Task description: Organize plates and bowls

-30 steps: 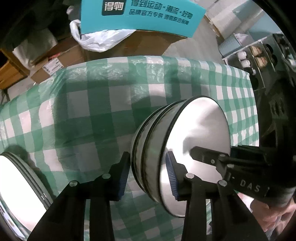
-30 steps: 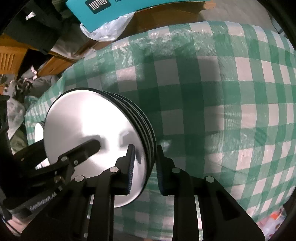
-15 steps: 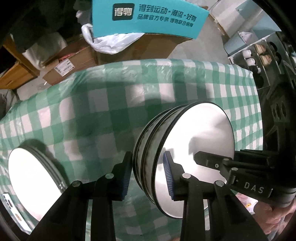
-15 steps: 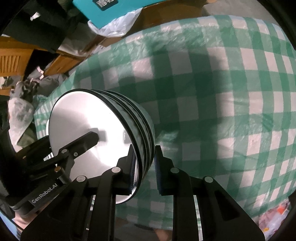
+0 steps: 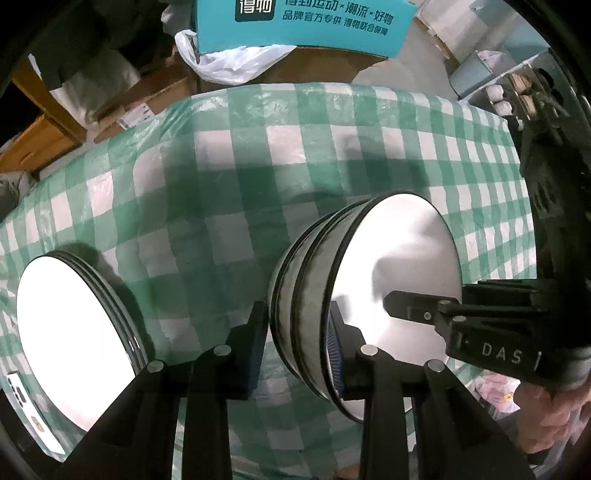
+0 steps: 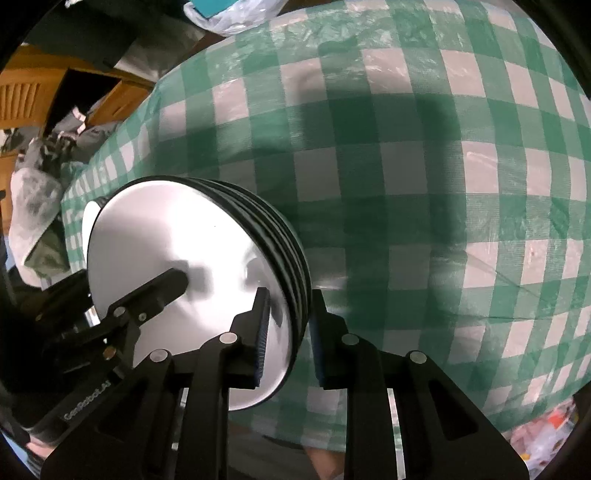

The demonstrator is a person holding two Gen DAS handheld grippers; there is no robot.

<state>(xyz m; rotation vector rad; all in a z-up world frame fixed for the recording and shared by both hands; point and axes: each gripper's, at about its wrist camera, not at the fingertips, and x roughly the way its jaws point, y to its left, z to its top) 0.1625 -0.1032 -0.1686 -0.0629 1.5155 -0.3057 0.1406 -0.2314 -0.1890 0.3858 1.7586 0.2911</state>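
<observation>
1. The left gripper [image 5: 297, 345] pinches the rim of the stack of bowls [image 5: 369, 295]: one finger sits against the outer wall, the other inside the top bowl, so the nested stack can be handled as one piece.
2. The right gripper [image 6: 288, 332] pinches the same stack [image 6: 207, 273] from the opposite rim, again one finger inside and one outside. Gripping from both sides probably keeps the heavy stack level and stops the bowls sliding apart.
3. The stack is over the table [image 5: 295, 155], which is covered with a green-and-white checked cloth; whether its base touches the cloth or hangs just above it, I cannot tell.
4. The bowls are white inside with thin black rims and grey mottled outer walls; several rims show, closely nested.
5. A stack of plates [image 5: 74, 332] sits on the table to the left, well apart from the bowls, white with dark rims, so plates and bowls appear sorted by kind.
6. A phone [image 5: 26, 410] lies beside the plates, and a teal box [image 5: 303, 22] stands beyond the table.
</observation>
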